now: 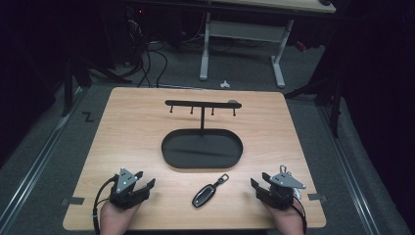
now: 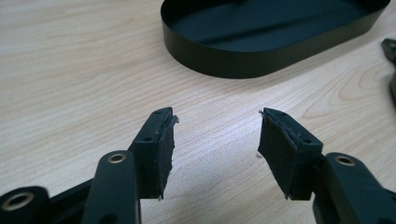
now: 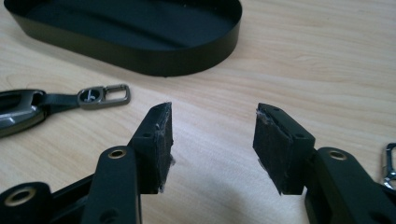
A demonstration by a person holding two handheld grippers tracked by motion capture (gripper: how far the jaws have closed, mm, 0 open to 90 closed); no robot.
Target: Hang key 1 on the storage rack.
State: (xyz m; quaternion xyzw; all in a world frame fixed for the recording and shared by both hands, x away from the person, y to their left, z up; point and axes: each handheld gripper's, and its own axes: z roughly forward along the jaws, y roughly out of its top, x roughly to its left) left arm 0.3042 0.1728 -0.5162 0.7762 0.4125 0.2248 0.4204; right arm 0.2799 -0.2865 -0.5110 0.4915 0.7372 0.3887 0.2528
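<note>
A dark key fob with a strap and metal clip lies on the wooden table near its front edge, between my two grippers. My left gripper rests at the front left, open, nothing between its jaws. At the front right my right gripper is open too. In the right gripper view the gripper points at bare wood, with the fob and its clip to the left. The left gripper faces bare wood; the fob's edge shows at far right.
A black oval tray sits mid-table, with a post carrying a bar of several hooks rising from its back. The tray wall stands just beyond both grippers. A silver clip lies beside the right gripper.
</note>
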